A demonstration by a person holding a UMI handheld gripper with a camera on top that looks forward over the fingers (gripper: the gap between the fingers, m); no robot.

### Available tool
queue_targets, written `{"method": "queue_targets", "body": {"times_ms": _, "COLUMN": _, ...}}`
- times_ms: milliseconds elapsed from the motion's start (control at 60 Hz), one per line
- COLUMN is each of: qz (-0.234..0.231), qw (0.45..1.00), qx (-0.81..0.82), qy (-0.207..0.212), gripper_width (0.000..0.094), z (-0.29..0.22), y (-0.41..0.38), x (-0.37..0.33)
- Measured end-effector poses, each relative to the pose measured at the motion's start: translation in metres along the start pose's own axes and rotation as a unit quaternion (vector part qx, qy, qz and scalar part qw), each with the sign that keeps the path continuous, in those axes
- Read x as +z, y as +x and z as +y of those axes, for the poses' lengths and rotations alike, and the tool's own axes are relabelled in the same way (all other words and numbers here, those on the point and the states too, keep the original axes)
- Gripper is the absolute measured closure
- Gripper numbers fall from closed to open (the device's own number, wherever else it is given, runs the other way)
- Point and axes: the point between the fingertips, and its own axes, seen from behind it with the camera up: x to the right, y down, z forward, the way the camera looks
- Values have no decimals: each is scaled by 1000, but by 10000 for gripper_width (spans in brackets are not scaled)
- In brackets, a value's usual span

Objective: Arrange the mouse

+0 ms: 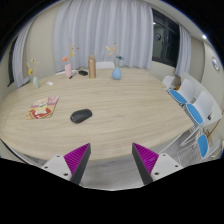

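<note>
A dark grey mouse [80, 115] lies on a large oval wooden table [120, 125], well beyond my fingers and a little to the left of them. My gripper [112, 160] is open and empty above the table's near part, its two fingers wide apart with the purple pads [76, 158] facing each other. Nothing stands between the fingers.
A book or pamphlet [42, 107] lies left of the mouse. At the table's far edge stand a pink bottle [68, 68], a tan bottle [92, 67] and a blue vase [117, 71]. White-and-blue chairs [190, 105] line the right side. Curtains hang behind.
</note>
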Motion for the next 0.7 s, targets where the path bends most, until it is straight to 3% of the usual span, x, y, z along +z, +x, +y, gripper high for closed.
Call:
{"method": "queue_targets", "body": {"times_ms": 483, "qz": -81, "qw": 995, "qx": -50, "qy": 0, "gripper_width": 79, "z": 7, "y": -117, "x": 31}}
{"method": "queue_targets", "body": {"times_ms": 700, "qz": -85, "qw": 995, "qx": -58, "qy": 10, "gripper_width": 79, "z": 0, "y": -143, "x": 59}}
